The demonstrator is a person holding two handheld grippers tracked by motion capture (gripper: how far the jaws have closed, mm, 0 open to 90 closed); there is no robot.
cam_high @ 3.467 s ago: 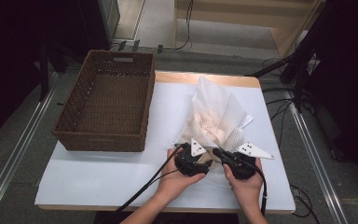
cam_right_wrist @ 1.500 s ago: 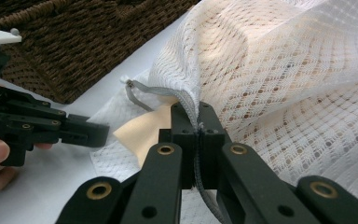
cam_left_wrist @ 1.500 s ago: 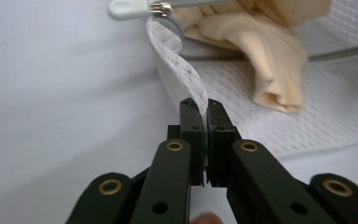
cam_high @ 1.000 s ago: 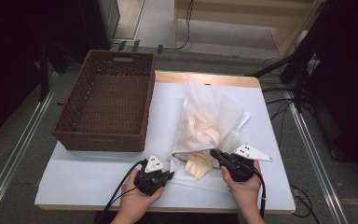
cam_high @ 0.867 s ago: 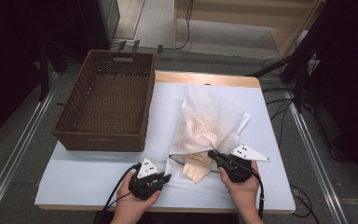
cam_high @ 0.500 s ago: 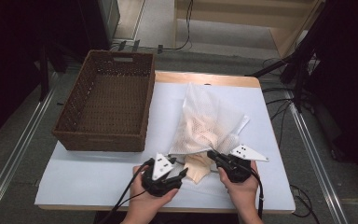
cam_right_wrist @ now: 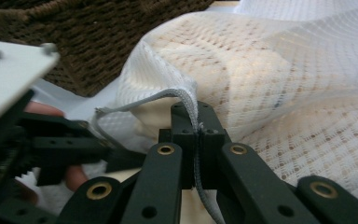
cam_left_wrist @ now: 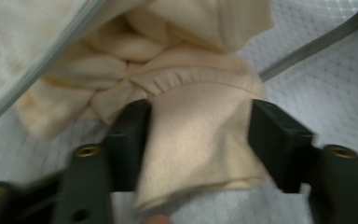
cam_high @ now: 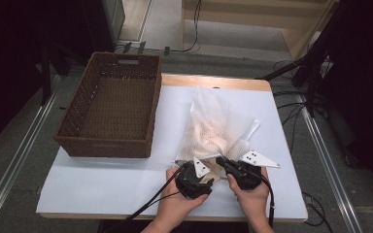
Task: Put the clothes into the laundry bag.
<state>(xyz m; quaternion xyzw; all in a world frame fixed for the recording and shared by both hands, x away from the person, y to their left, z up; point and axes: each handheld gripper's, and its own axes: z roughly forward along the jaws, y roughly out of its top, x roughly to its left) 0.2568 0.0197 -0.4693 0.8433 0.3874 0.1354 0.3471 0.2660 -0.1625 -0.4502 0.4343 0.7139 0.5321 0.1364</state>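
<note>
Claws first: right claw pinches the mesh bag's rim at 6 o'clock on the desk; left claw, spread, has just been closing around the soft, light cloth; grip its hem.

White mesh bag, soft cream ribbed-knit cloth

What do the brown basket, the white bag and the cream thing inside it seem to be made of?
Basket: woven wicker or rattan, judging by its plaited brown strands, matte. Bag: white see-through mesh, probably synthetic, with an open grid of holes. Cream thing: soft knitted cloth, finely ribbed and folded.
</note>
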